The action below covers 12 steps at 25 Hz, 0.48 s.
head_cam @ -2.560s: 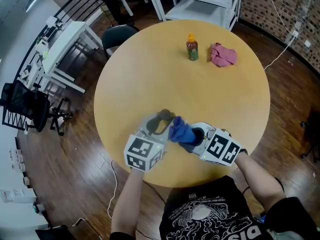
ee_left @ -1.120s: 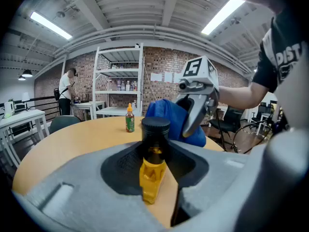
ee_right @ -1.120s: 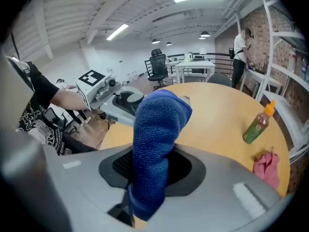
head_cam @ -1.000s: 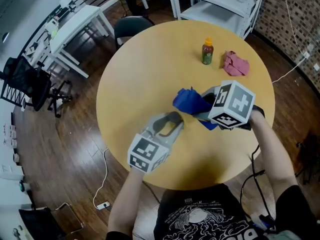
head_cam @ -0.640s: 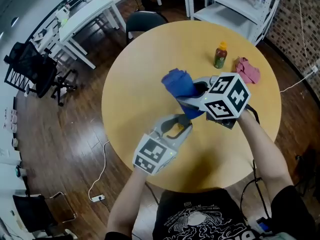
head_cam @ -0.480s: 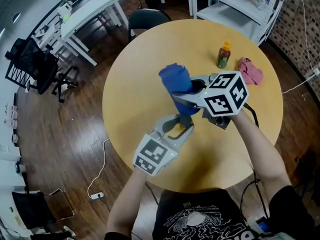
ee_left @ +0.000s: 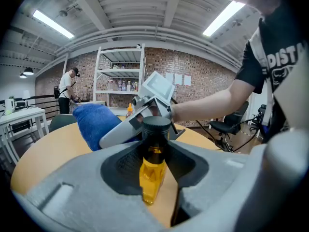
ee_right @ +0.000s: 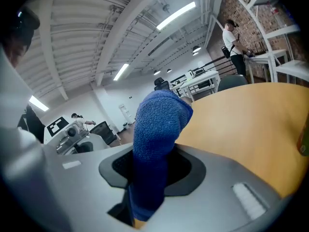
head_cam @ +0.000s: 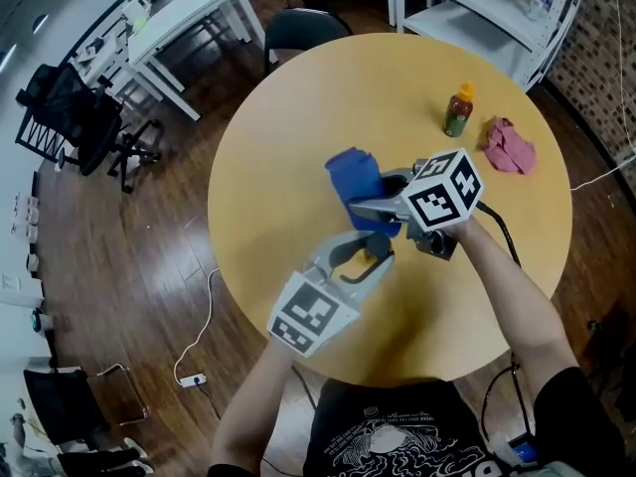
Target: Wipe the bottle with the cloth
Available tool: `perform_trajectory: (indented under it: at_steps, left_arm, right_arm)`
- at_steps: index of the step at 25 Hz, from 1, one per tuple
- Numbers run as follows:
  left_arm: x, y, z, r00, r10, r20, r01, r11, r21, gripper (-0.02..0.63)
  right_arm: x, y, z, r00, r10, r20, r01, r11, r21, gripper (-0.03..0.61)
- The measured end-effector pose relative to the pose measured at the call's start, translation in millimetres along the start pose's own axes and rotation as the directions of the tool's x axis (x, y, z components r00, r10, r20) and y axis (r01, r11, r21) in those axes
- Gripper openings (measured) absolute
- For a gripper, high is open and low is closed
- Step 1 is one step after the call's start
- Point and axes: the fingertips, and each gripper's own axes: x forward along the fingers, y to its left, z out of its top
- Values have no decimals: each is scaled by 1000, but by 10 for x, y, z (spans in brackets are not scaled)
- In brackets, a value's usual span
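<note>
A small bottle [ee_left: 152, 174] with a black cap and yellow liquid stands upright between the jaws of my left gripper [ee_left: 153, 149], which is shut on it. In the head view the left gripper [head_cam: 360, 249] is held over the near part of the round wooden table [head_cam: 288, 117]. My right gripper [head_cam: 373, 207] is shut on a blue cloth [head_cam: 353, 179] that sticks out past its jaws. The cloth hangs just behind and left of the bottle's cap, close to it but apart. In the right gripper view the blue cloth [ee_right: 157, 139] fills the gap of the right gripper [ee_right: 154, 170].
A second bottle [head_cam: 458, 112] with an orange cap and a pink cloth [head_cam: 509, 147] lie at the table's far right. Beyond the table are white shelving [head_cam: 477, 8], a dark chair [head_cam: 298, 30] and a white desk [head_cam: 184, 18]. A person [ee_left: 65, 92] stands far back.
The right gripper lifted the blue cloth off the near table area, swung it up and left, then brought it down close to the left gripper's jaws. The left gripper rose slightly.
</note>
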Motion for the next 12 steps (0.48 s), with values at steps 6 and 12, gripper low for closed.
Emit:
perform_trajectory:
  at_steps: [6,12]
  left_arm:
    - [2,-4,3,1000,1,2,-1,1000,-3,143]
    - [6,-7,-3,1000,8,0,-8,1000,-4,143]
  right_arm:
    - [158,-136,-264,998,49,-33,-46,996,71,135]
    - [268,-324,-568,992,-11,-125,16,999,40,135]
